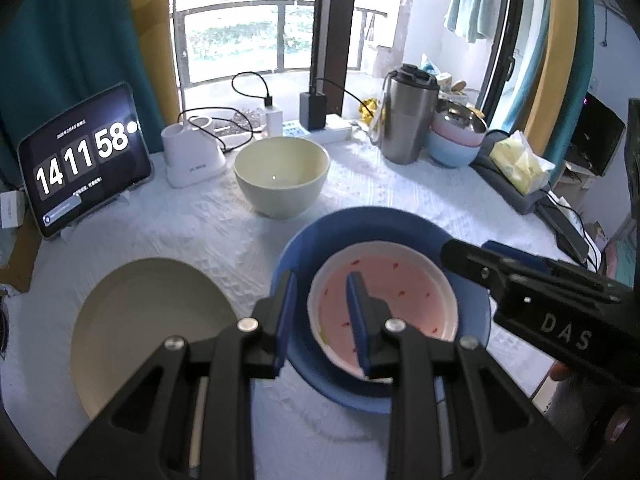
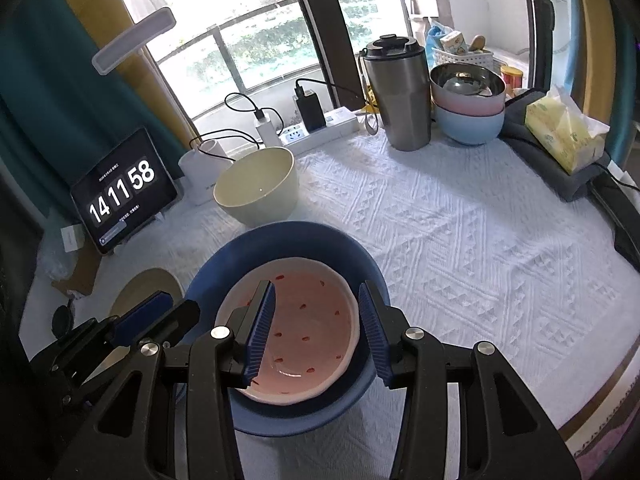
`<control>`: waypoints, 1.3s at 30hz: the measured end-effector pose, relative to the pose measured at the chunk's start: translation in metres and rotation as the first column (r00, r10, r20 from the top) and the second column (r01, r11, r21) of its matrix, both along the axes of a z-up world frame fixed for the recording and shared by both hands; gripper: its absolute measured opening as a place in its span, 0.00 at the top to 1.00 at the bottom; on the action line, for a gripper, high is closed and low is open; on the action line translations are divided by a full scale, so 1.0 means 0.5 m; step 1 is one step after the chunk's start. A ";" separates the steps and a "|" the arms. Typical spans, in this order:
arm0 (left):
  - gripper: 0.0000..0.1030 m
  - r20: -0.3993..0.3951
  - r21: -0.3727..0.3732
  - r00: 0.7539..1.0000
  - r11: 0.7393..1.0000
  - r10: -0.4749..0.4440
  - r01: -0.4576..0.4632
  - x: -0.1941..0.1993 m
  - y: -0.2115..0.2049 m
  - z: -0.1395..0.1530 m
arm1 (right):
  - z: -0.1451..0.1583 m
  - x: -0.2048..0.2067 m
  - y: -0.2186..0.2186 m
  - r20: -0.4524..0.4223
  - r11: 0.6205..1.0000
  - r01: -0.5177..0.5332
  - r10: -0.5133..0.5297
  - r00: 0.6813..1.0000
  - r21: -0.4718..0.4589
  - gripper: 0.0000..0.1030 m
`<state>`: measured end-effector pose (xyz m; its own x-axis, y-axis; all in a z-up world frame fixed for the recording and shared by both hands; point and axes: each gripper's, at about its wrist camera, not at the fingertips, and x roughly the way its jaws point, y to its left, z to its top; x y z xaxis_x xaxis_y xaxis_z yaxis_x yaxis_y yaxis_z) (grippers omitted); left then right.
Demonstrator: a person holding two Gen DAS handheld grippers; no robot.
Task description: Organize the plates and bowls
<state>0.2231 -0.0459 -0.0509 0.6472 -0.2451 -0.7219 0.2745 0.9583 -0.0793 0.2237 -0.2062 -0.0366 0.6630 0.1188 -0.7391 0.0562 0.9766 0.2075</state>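
Note:
A pink plate with red specks (image 1: 400, 292) (image 2: 316, 320) lies inside a dark blue plate (image 1: 320, 240) (image 2: 280, 244) on the white tablecloth. My left gripper (image 1: 320, 320) is open over the left rims of both plates. My right gripper (image 2: 320, 332) is open, its jaws straddling the pink plate from above. A beige plate (image 1: 148, 332) (image 2: 144, 284) lies to the left. A cream bowl (image 1: 282, 176) (image 2: 256, 188) stands behind the plates. A stack of bowls, steel on pink on light blue (image 1: 456, 140) (image 2: 468, 108), stands at the back right.
A tablet showing a clock (image 1: 84, 160) (image 2: 124, 192) stands at the back left. A steel tumbler (image 1: 408, 116) (image 2: 400, 92), a power strip with chargers (image 2: 320, 128), a white holder (image 1: 192, 156) and a tissue pack (image 1: 520, 164) (image 2: 564, 136) line the back and right.

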 end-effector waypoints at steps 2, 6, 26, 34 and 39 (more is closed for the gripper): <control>0.73 0.005 -0.002 1.000 1.000 0.009 -0.009 0.005 0.002 0.006 | 0.003 0.004 -0.001 0.005 1.000 -0.005 0.005 1.000 -0.001 0.55; 0.73 0.017 -0.010 0.999 1.000 0.028 -0.028 0.015 0.006 0.018 | 0.009 0.018 -0.003 0.015 1.000 -0.018 0.018 1.000 -0.003 0.55; 0.55 0.043 -0.044 0.994 0.994 0.101 -0.099 0.081 0.022 0.041 | 0.023 0.106 -0.010 0.027 0.995 -0.095 0.096 0.995 -0.028 0.55; 0.55 0.052 -0.041 0.993 0.994 0.103 -0.101 0.113 0.016 0.044 | 0.023 0.151 -0.017 0.020 0.991 -0.131 0.132 0.991 -0.033 0.55; 0.55 0.048 -0.044 0.992 0.993 0.113 -0.111 0.139 0.014 0.041 | 0.020 0.182 -0.019 0.007 0.986 -0.163 0.164 0.987 -0.018 0.55</control>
